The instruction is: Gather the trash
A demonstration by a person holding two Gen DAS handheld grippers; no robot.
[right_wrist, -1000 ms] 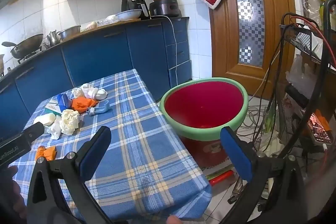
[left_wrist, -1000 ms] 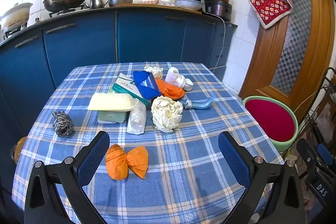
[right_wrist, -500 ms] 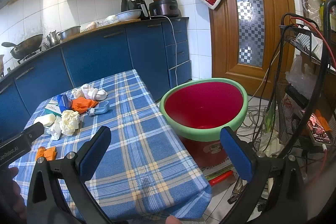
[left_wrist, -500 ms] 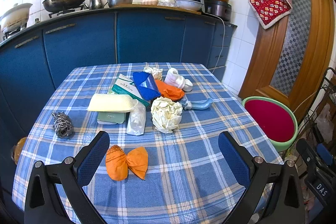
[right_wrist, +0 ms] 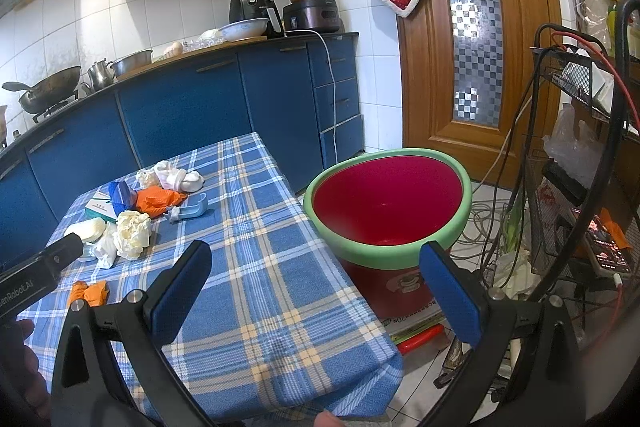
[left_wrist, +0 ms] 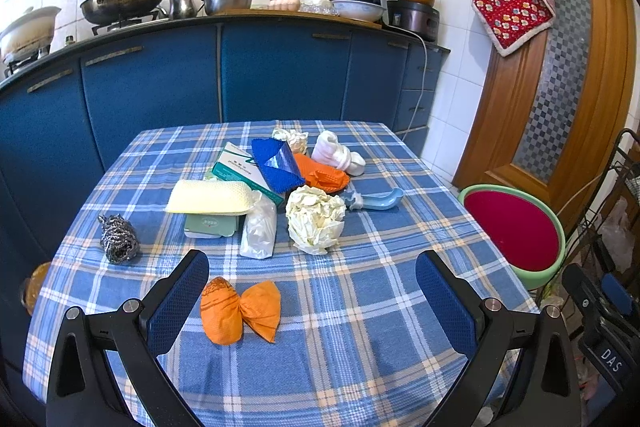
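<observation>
At the far left edge of the left wrist view, a brownish round thing sits below the blue-and-white plaid-clothed surface, cut off by the cloth so it is hard to tell what it is. On the cloth, a grey steel-wool scourer lies apart from the central heap, where a pale yellow sponge covers most of a green-and-white flat box; the print on a second green-and-white carton behind it is too small to read. A clear crumpled plastic bag leans against the sponge, a blue mesh cloth overlaps the carton, and a crumpled cream paper ball partly hides a light blue plastic scoop-like piece. Behind these lie an orange crumpled cloth, a white rolled sock-like bundle and another pale crumpled paper. The left claw hangs released, holding nothing, over the near cloth, with an orange twisted wrapper lying just inside its left finger. The right claw is likewise spread wide and empty, above the cloth's corner, beside the red bucket with a green rim, whose bottom is hidden. Compared with a second ago, nothing on the cloth has shifted and both claws sit almost where they were.
</observation>
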